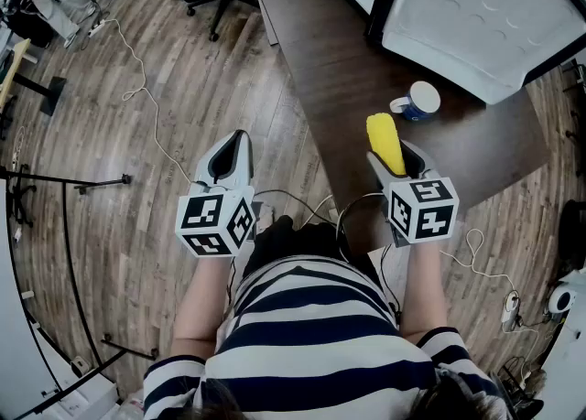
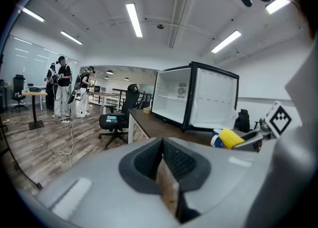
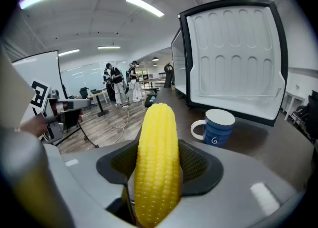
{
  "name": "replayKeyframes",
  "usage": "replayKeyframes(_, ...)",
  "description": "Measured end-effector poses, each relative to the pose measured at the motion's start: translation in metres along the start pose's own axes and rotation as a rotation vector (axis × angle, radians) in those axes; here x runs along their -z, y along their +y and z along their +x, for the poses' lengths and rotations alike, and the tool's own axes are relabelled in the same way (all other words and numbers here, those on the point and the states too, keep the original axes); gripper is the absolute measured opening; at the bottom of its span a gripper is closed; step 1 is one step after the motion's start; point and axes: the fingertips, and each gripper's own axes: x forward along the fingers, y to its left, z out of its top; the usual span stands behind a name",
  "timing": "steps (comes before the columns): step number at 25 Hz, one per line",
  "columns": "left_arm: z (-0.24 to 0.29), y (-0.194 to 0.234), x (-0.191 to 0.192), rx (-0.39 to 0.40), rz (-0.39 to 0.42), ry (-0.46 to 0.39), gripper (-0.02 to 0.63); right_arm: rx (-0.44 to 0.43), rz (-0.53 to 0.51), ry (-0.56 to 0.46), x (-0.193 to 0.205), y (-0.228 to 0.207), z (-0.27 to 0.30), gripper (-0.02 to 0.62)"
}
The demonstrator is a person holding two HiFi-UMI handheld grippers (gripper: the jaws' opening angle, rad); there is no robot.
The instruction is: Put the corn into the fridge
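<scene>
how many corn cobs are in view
1. The corn is held between the fingers of the right gripper, above the table near the blue mug. None shows in the open fridge, though part of it is hidden.

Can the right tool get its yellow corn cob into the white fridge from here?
Probably yes: ahead of the yellow corn cob the white fridge has its door wide open, and the blue ceramic mug on the dark table stands aside.
</scene>
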Motion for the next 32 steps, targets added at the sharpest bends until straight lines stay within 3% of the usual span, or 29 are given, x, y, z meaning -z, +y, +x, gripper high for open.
replayKeyframes(19,-0.001,0.019,0.002,0.003,-0.006,0.013,0.000,-0.016,0.033,-0.002,-0.007,0.012,0.006,0.256)
replayKeyframes(32,0.011,0.106,-0.016,0.026,-0.023,0.032,0.000,-0.001,0.009,0.009,-0.060,0.073,0.052,0.256)
